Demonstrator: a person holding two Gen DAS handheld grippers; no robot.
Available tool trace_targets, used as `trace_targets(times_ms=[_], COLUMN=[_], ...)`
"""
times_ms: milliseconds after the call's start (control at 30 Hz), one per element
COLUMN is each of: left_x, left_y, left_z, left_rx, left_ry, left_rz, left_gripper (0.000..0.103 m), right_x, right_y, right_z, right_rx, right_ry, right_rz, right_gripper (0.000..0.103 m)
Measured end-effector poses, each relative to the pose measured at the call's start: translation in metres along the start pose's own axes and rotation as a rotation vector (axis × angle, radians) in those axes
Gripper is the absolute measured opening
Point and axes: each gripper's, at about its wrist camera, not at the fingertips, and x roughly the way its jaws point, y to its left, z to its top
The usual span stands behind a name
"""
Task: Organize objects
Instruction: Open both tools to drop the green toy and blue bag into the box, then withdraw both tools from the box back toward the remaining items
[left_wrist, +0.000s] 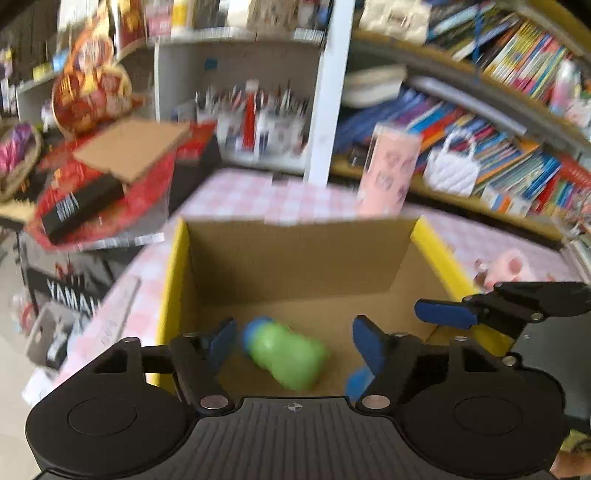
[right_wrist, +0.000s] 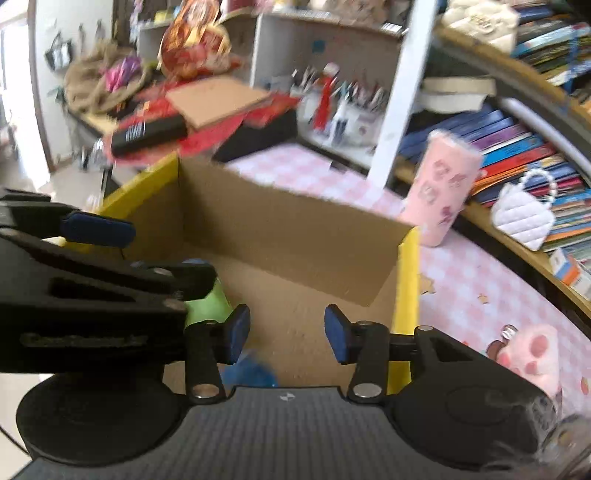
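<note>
Both claws hang over the open brown cardboard box with yellow edges (left_wrist: 177, 280), jaws apart and gripping nothing: the left gripper (left_wrist: 293, 341) wide, the right gripper (right_wrist: 286, 332) narrower; the green plastic bottle with a blue cap (left_wrist: 286, 350) lies loose on the box floor, apparently dropped there for sorting; a pink patterned tumbler (right_wrist: 441, 195) stands outside on the pink checked tablecloth (right_wrist: 480, 280).

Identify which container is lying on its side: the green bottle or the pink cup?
The green bottle, lying inside the cardboard box; the pink cup stands upright on the checked tablecloth behind.
</note>
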Motion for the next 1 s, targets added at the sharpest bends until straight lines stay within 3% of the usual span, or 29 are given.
trace_targets(times_ms=[67, 200, 300, 533, 900, 1000], left_x=[-0.022, -0.075, -0.108, -0.144, -0.16, -0.159], left_y=[-0.003, -0.006, -0.005, 0.003, -0.003, -0.01], left_z=[0.001, -0.007, -0.024, -0.074, -0.141, -0.154], left_rx=[0.009, 0.023, 0.025, -0.025, -0.023, -0.012], left_ry=[-0.042, -0.154, -0.211, -0.18, -0.108, -0.069], left_rz=[-0.004, -0.008, -0.001, 0.03, 0.103, 0.09], left_gripper=[0.072, 0.085, 0.086, 0.086, 0.086, 0.086], right_x=[-0.023, -0.069, -0.101, -0.141, -0.171, -0.177], right_y=[0.001, 0.008, 0.016, 0.045, 0.086, 0.086], right_z=[-0.001, -0.012, -0.029, -0.084, -0.155, -0.169], right_rx=[0.023, 0.064, 0.113, 0.178, 0.228, 0.247], right_ry=[-0.053, -0.147, -0.191, -0.178, -0.117, -0.102], right_rz=[-0.022, -0.098, -0.139, -0.186, -0.256, -0.293], right_gripper=[0.046, 0.058, 0.062, 0.063, 0.065, 0.066])
